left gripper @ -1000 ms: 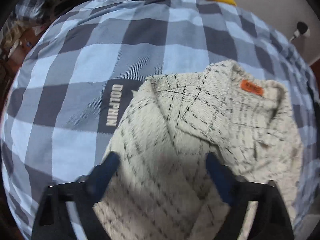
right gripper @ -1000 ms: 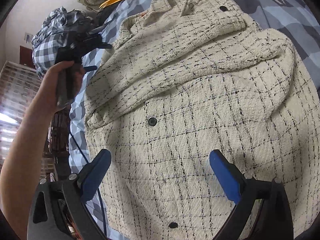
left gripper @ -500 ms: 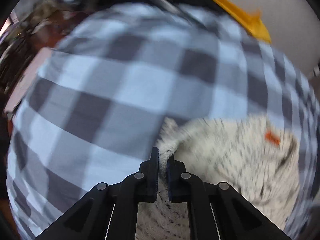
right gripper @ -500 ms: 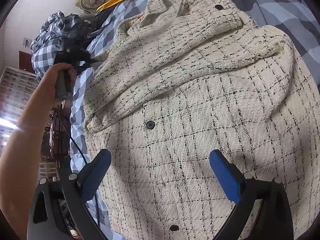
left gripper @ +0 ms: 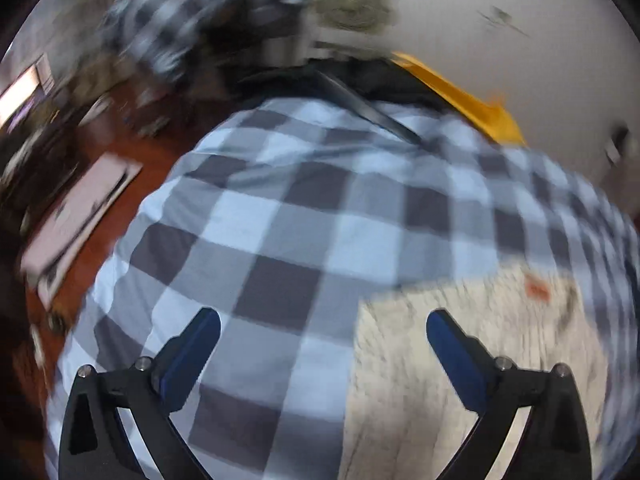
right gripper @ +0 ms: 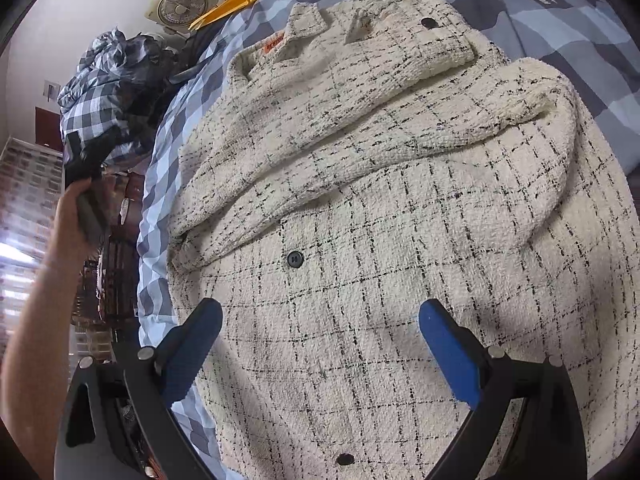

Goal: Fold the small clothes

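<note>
Cream tweed jacket [right gripper: 400, 208] spread flat on checked bedsheet [left gripper: 280, 240], sleeve folded across

Left hand-held gripper [left gripper: 322, 330] off the jacket's [left gripper: 460, 360] edge, jaws newly wide, nothing between them.

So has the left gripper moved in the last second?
Yes. The left gripper, jaws just opened and empty, pulled back off the cream jacket toward the checked bedsheet's edge.

Left wrist view tilted down over checked bedspread [left gripper: 280, 216], blurred, cream jacket [left gripper: 460, 360] at 4 o'clock, right wrist view close above same jacket [right gripper: 400, 240], tilted down, bedspread [right gripper: 560, 12] at 1 o'clock, both share jacket, bedspread, wall fan [right gripper: 180, 4].
</note>
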Available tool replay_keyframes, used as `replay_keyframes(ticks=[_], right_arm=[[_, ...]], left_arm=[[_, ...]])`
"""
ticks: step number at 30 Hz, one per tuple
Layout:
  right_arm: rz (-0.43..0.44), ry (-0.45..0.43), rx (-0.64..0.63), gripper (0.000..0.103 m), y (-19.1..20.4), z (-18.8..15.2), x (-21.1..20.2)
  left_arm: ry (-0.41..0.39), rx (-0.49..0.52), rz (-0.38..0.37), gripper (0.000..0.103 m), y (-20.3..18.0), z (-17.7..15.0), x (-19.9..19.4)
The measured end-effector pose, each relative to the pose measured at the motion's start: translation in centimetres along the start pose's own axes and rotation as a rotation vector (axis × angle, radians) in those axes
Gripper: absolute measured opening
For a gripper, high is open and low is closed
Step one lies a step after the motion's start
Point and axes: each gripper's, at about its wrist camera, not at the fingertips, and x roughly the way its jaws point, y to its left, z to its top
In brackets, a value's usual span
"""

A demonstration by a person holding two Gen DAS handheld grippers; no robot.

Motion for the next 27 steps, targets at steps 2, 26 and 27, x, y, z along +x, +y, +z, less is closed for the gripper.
replay_keyframes(ticks=[2,26,27], right_arm=[[0.006,-0.003,-0.005,0.097,0.1,-0.1,-0.3],[0.216,-0.12,0.238,0.097,-7.9,4.4,-5.0],[0.218,-0.126,0.248,0.097,-8.1,4.6,-5.1]], left_arm=[[0.014,0.108,-0.015,0.103,-1.7,-2.6,-1.0],[-0.003,0.199,0.116,0.103,-4.2,-22.0,-18.0],[0.004,0.204,0.098,0.103,-4.4,-23.4,-19.4]])
